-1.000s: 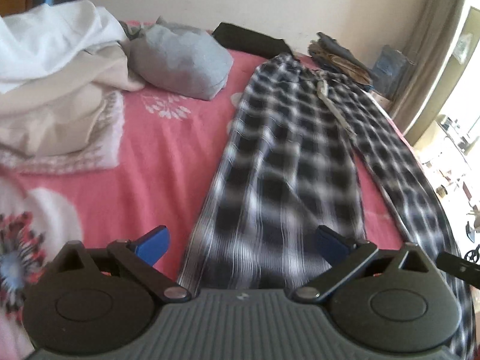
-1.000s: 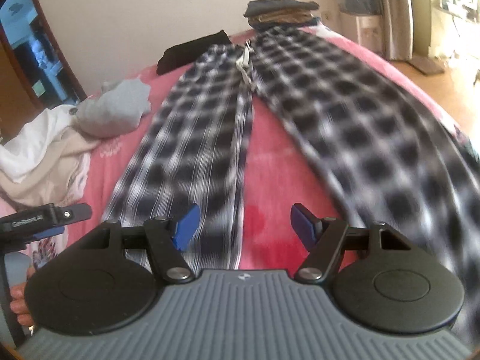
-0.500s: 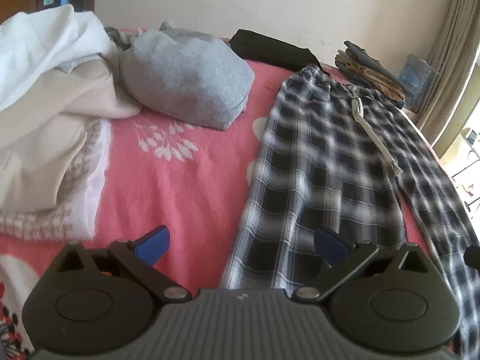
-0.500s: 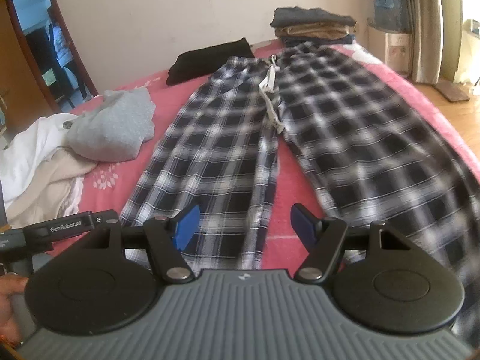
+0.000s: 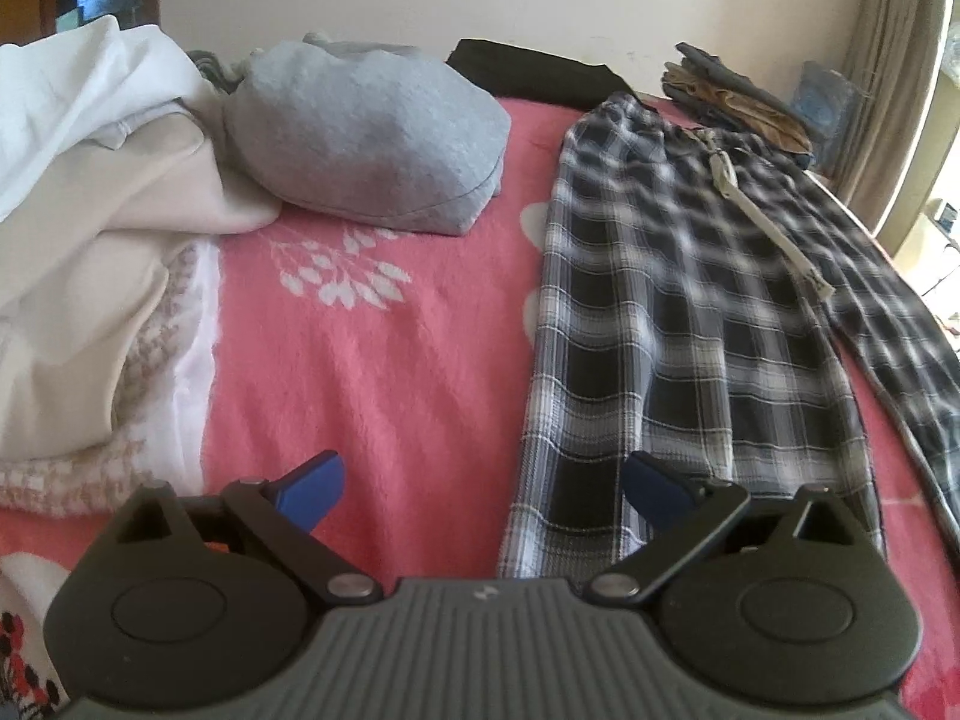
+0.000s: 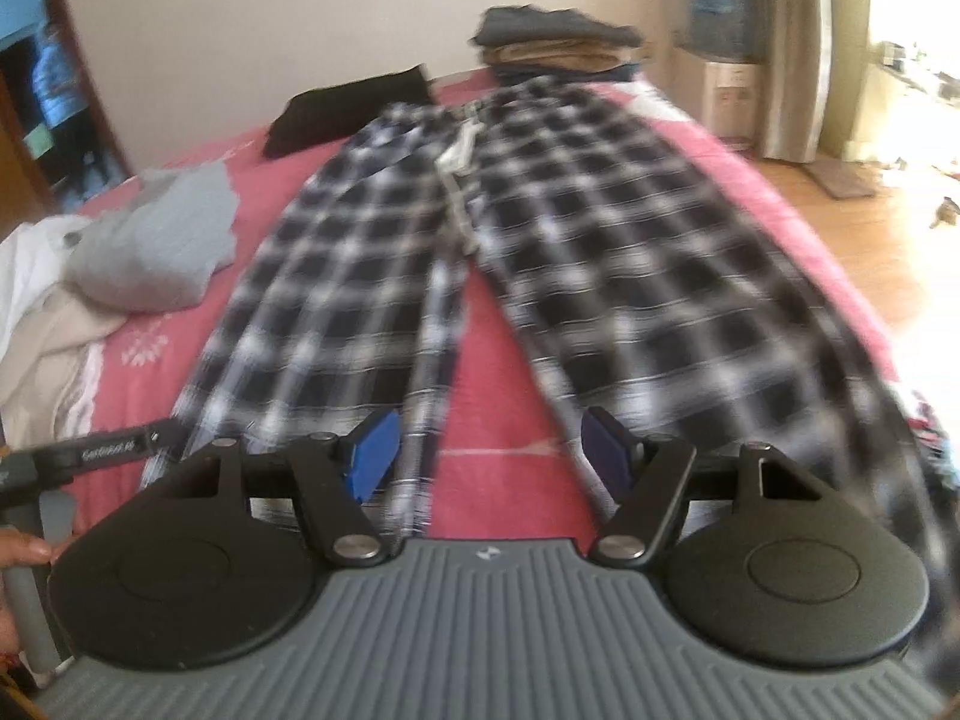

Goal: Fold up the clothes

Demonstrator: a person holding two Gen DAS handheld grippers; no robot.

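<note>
Blurred lettering, possibly "GenRobot.AI", on left tongs [image 6: 114,453]

the trousers [image 6: 540,252] are checked black, grey and white, with an off-white drawstring [image 5: 774,240]. the bed cover [image 5: 372,360] is pink, printed with white leaf sprigs and a white, red and black flower at its near left corner. a plain grey garment [image 5: 366,132] lies on it, beside white and cream clothes [image 5: 78,192]. a black garment [image 6: 348,111]. a brown and dark grey stack [image 6: 558,39]. each hand-held gripper [image 5: 480,486] [image 6: 489,456] is black and grey with blue pads.
</note>
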